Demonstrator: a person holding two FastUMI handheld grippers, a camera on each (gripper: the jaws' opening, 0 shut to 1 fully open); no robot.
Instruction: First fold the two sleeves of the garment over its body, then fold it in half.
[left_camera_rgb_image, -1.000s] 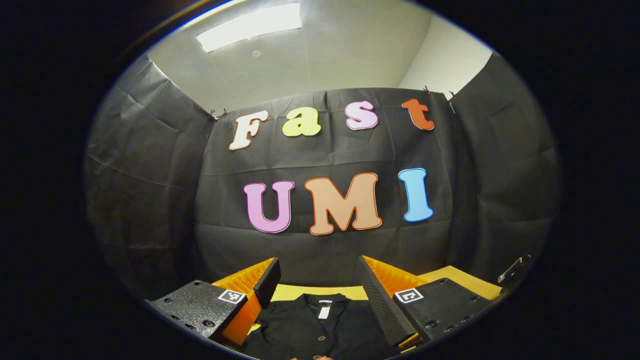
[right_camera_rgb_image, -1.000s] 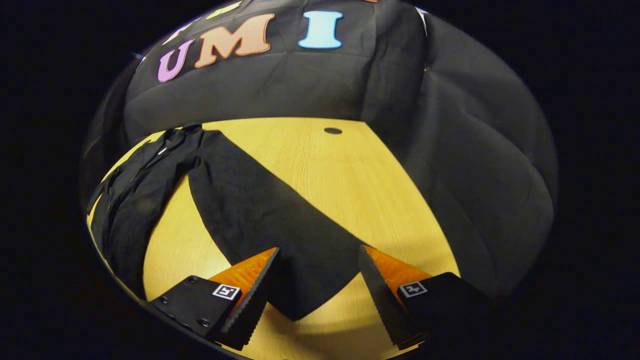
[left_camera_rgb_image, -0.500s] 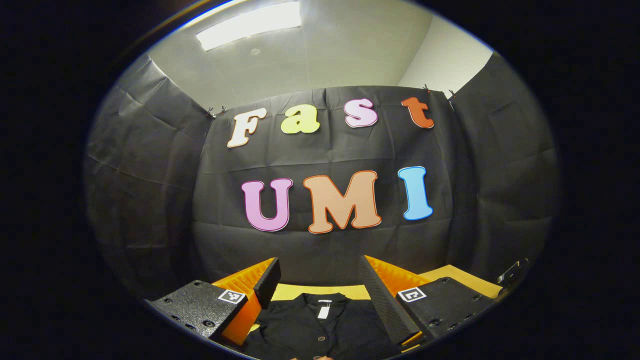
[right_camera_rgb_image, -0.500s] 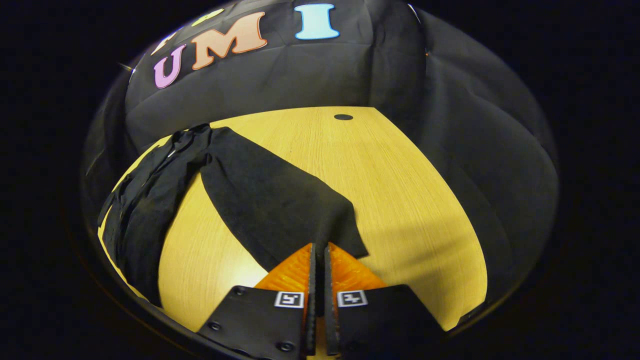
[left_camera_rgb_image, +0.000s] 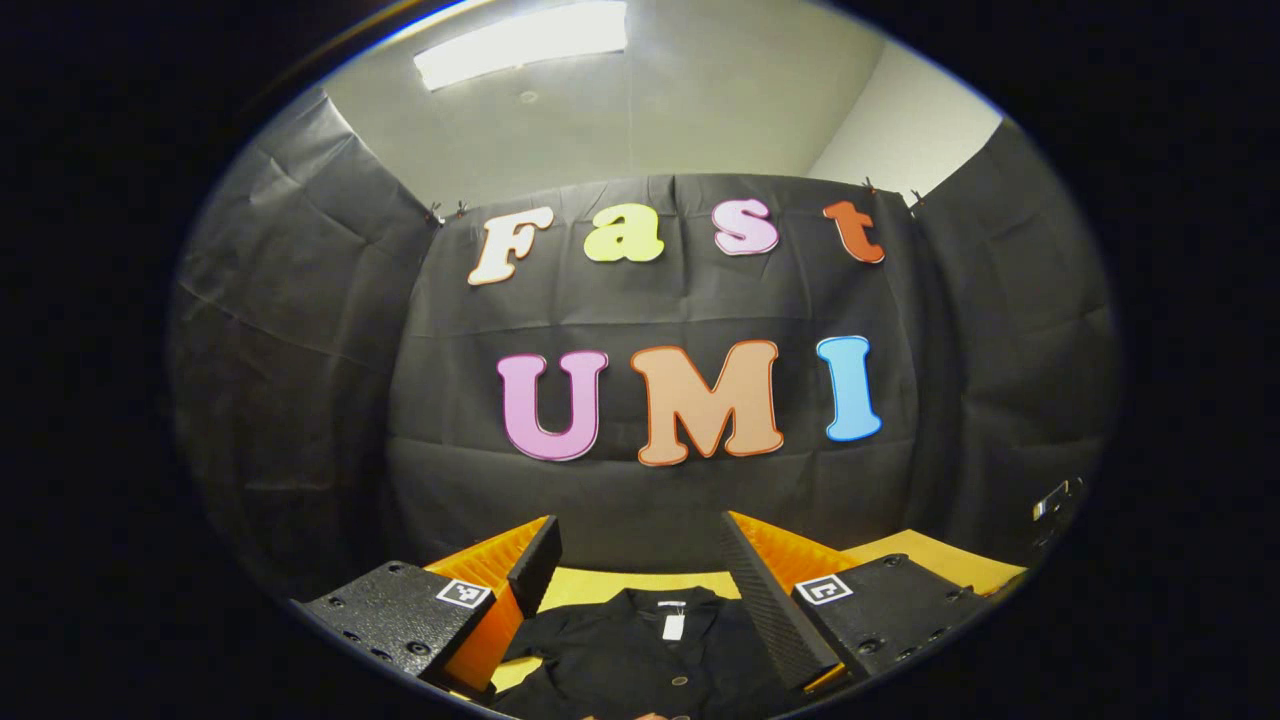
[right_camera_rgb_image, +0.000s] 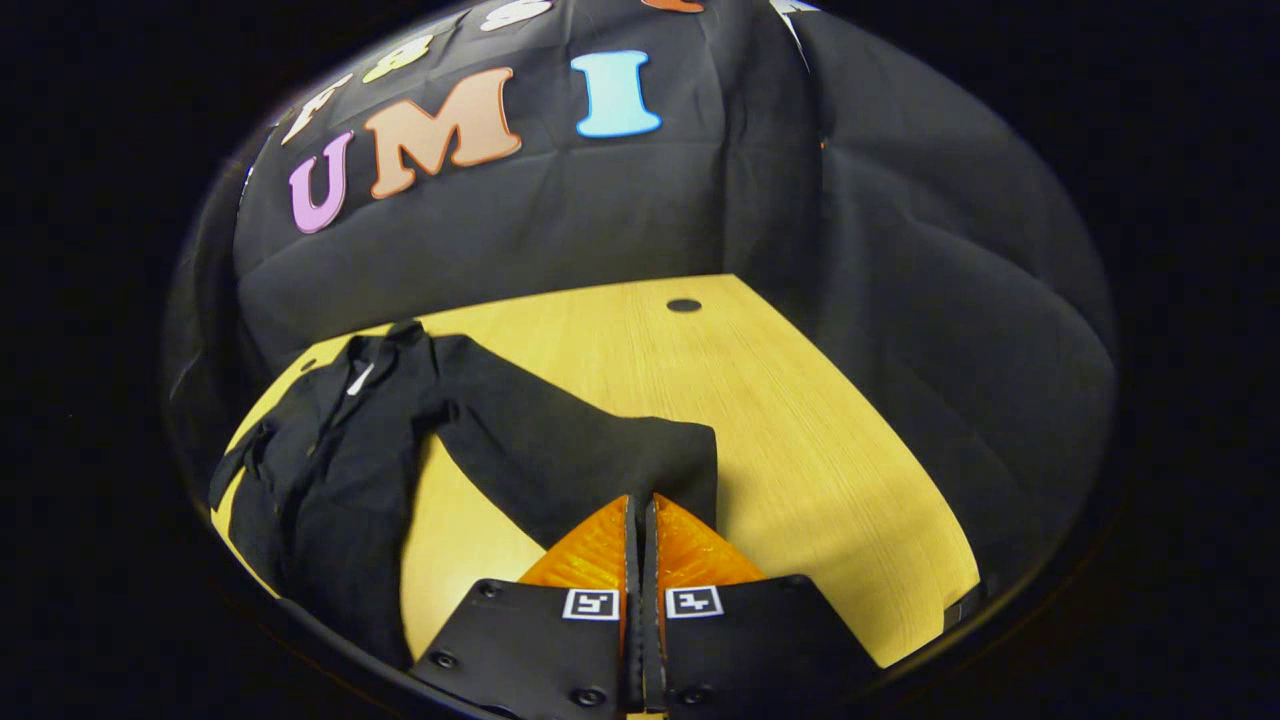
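A black button-up garment (right_camera_rgb_image: 330, 480) lies on the yellow wooden table (right_camera_rgb_image: 800, 430). Its long sleeve (right_camera_rgb_image: 560, 450) stretches from the shoulder toward the camera. My right gripper (right_camera_rgb_image: 640, 500) is shut on the sleeve's cuff end, lifted a little off the table. In the left gripper view the garment's collar with a white label (left_camera_rgb_image: 672, 626) lies between and below the fingers of my left gripper (left_camera_rgb_image: 640, 555), which is open and holds nothing.
A small dark round hole (right_camera_rgb_image: 684, 305) sits in the table near its far edge. Bare tabletop lies to the right of the sleeve. The black cloth wall (right_camera_rgb_image: 900, 300) closes the booth behind and to the right.
My right gripper closed on the sleeve's cuff end and has lifted and drawn it, so the sleeve now bends. The left gripper's view has shifted slightly.
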